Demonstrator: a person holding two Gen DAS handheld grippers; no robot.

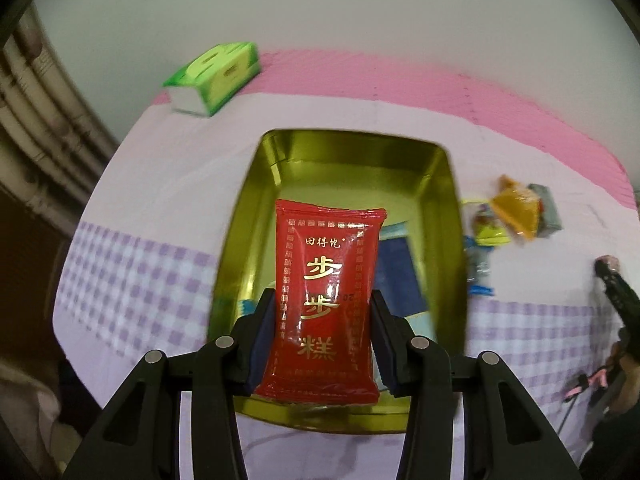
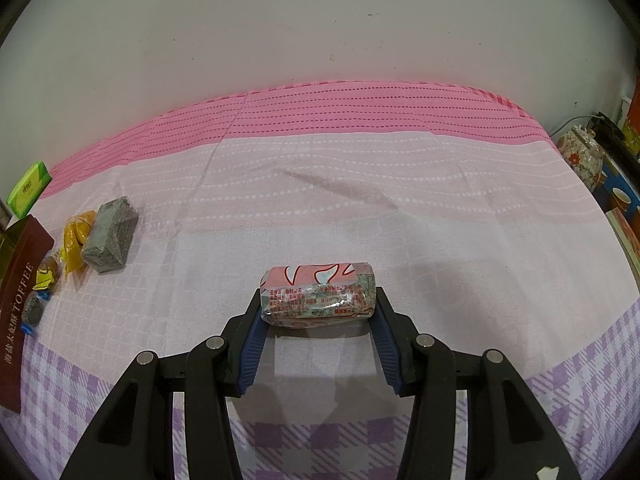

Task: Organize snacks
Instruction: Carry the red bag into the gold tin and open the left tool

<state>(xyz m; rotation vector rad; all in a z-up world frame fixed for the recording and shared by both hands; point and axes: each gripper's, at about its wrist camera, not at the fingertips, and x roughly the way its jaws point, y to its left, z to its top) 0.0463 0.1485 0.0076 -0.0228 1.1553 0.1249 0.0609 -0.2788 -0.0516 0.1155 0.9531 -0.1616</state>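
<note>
The left hand-held gripper clamps a red packet above the gold tin, seemingly to drop it in, while the right hand-held gripper pinches a pink bar on the bed for lifting.

Red snack packet: glossy plastic film with gold print. Tin: polished gold-toned metal, mirror-like inside. Tablecloth: matt woven cloth, faintly creased. Pink-and-grey snack: shiny crinkled plastic wrap. Grey block snack: dull speckled wrapper (material unclear). Gripper pads: ribbed blue rubbery surface on matt black plastic frames.
</note>
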